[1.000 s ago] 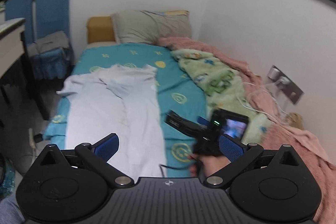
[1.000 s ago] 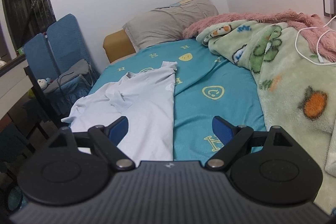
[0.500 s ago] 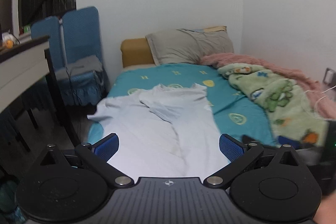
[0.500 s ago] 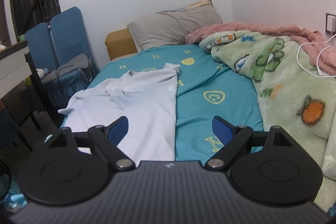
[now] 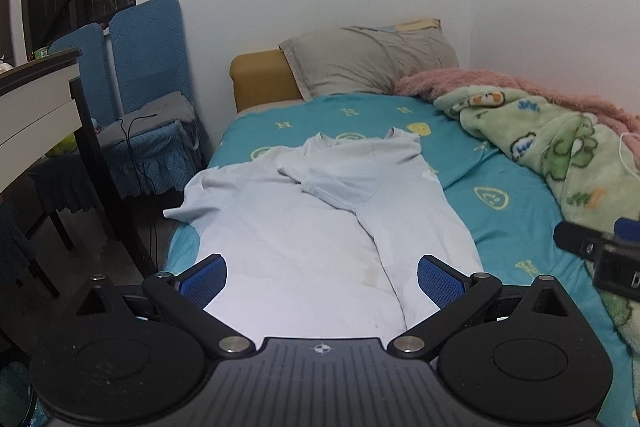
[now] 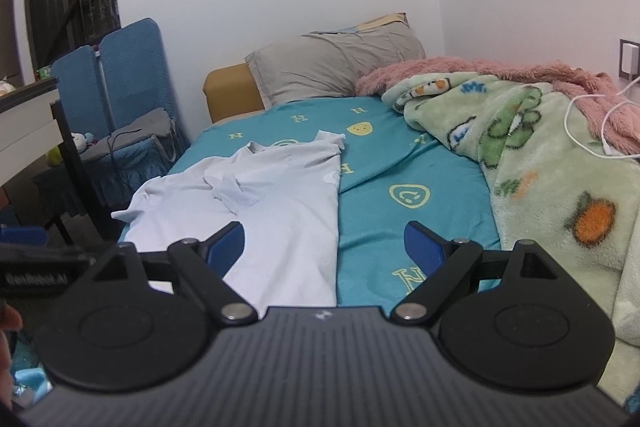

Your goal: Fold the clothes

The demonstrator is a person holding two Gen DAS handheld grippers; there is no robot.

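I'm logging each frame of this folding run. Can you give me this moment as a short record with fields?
garment: pale shirt, spread on the bed, one sleeve folded across the chest
surface: teal sheet
left gripper: open, empty, above the shirt's near end
right gripper: open, empty, over the shirt's right edge
beside shirt: green blanket, pink blanket
head of bed: grey pillow
fold progress: barely begun
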